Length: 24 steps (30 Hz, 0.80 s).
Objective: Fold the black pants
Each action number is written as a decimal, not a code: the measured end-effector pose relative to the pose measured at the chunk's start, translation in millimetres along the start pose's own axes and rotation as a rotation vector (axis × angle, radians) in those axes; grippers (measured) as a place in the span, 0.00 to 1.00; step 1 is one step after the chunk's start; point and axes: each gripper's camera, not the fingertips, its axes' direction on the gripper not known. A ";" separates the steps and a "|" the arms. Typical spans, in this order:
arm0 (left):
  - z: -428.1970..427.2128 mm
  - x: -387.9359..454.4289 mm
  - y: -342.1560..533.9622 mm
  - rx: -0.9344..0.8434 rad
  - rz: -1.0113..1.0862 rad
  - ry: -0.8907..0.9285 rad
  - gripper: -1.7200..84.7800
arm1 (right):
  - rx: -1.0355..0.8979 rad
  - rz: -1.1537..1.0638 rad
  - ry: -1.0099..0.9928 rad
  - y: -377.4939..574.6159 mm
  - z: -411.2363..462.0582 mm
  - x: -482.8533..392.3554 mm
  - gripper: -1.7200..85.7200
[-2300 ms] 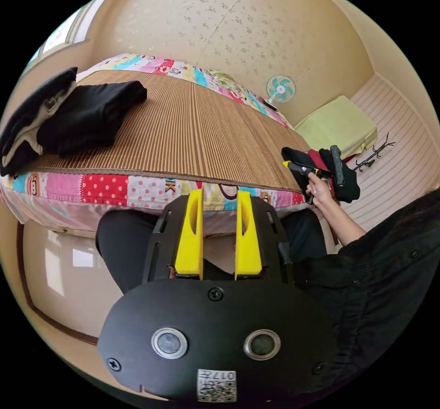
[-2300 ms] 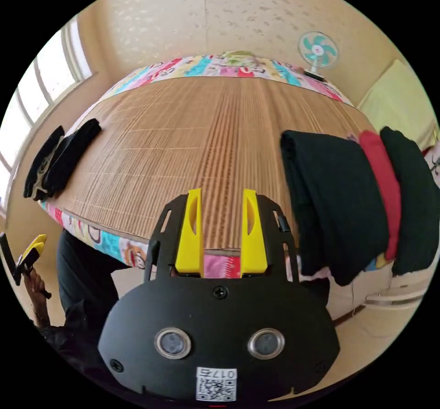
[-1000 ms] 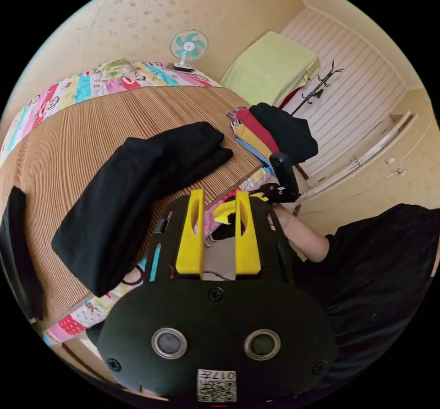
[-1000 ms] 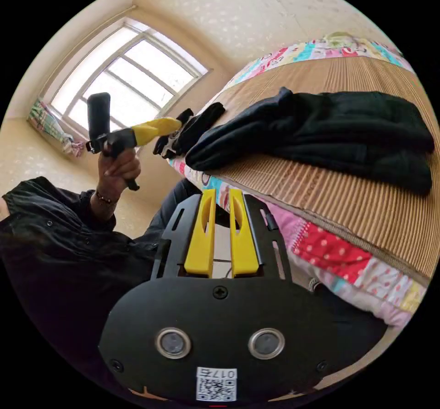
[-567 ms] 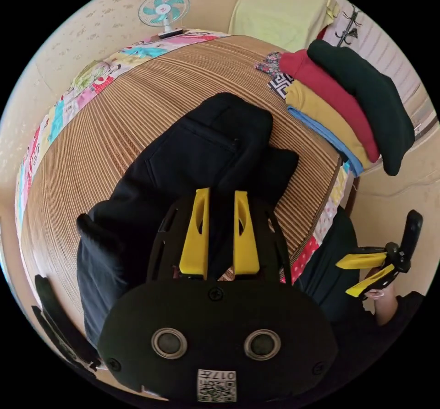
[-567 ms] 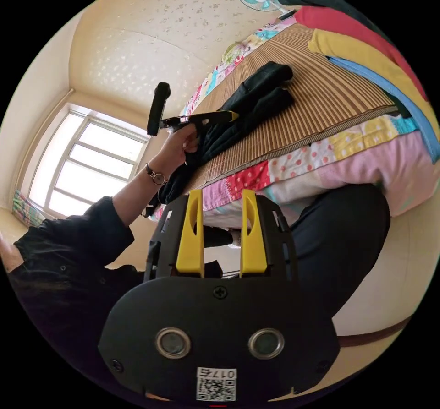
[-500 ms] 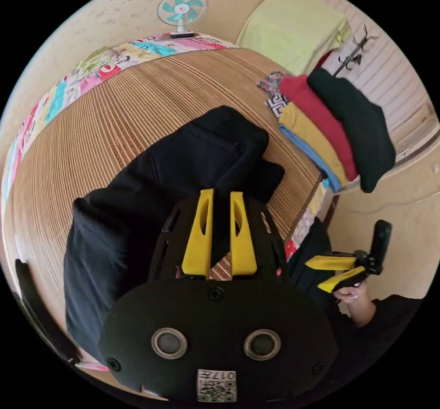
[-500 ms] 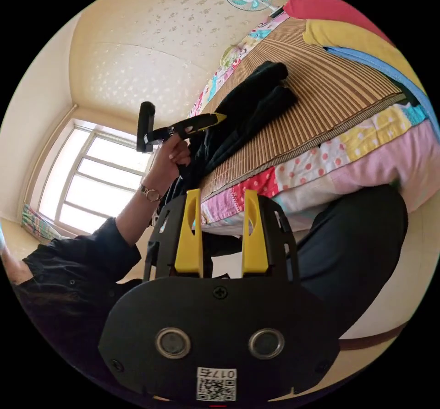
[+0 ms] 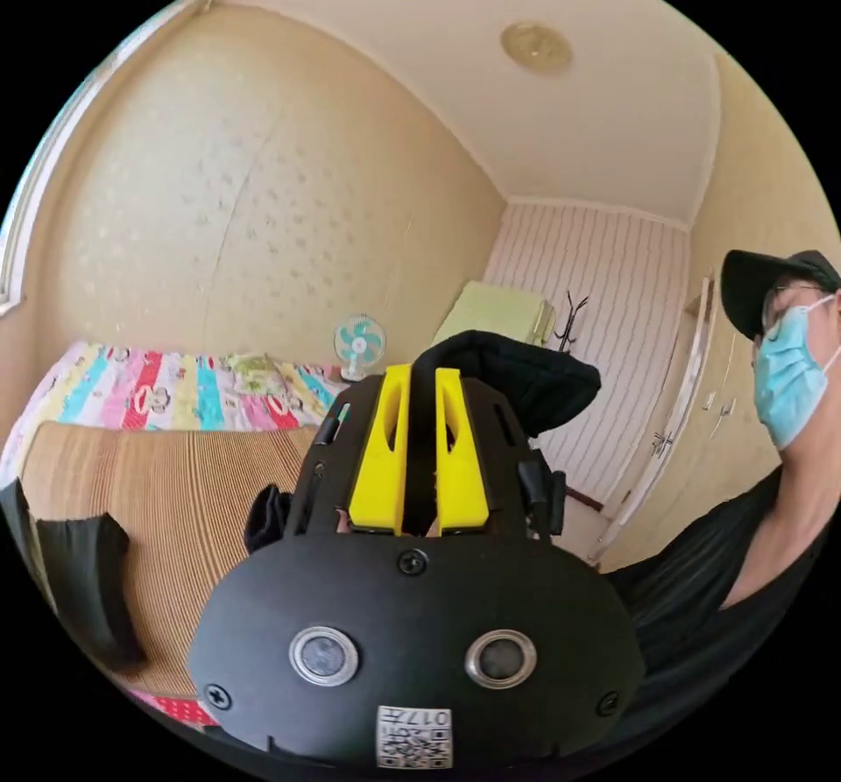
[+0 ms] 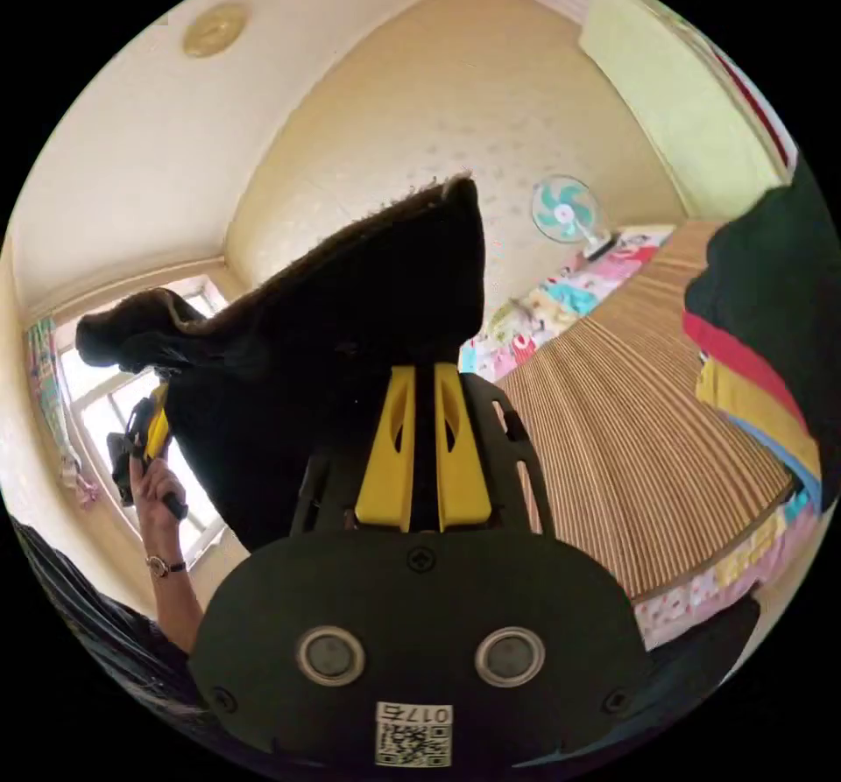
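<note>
The black pants [image 10: 350, 327] hang in the air above the bed, stretched between both grippers. In the right gripper view my right gripper [image 10: 425, 372] is shut on one edge of the pants, with black cloth pressed between the yellow jaws. Further left there, a hand holds my left gripper [image 10: 154, 432] at the pants' other end. In the left gripper view my left gripper [image 9: 419, 375] is shut on a bulge of the pants [image 9: 517, 379], with cloth showing between the jaws.
The bed carries a bamboo mat [image 9: 175, 484] over a patchwork quilt [image 9: 166, 388]. Folded black clothes [image 9: 83, 572] lie at its left end. A stack of folded clothes [image 10: 762, 362] sits at the other. A small fan [image 10: 565, 208] stands by the wall. The person [image 9: 788, 432] is at the right.
Half a second ago the pants lay on the mat, the left gripper closing over them and the right open below the bed edge. Both are now shut on them, lifted in the air.
</note>
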 end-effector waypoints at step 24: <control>138.5 -303.5 -218.7 -0.250 -0.326 -0.650 0.09 | -0.230 -0.477 0.419 -192.6 329.2 -258.4 0.09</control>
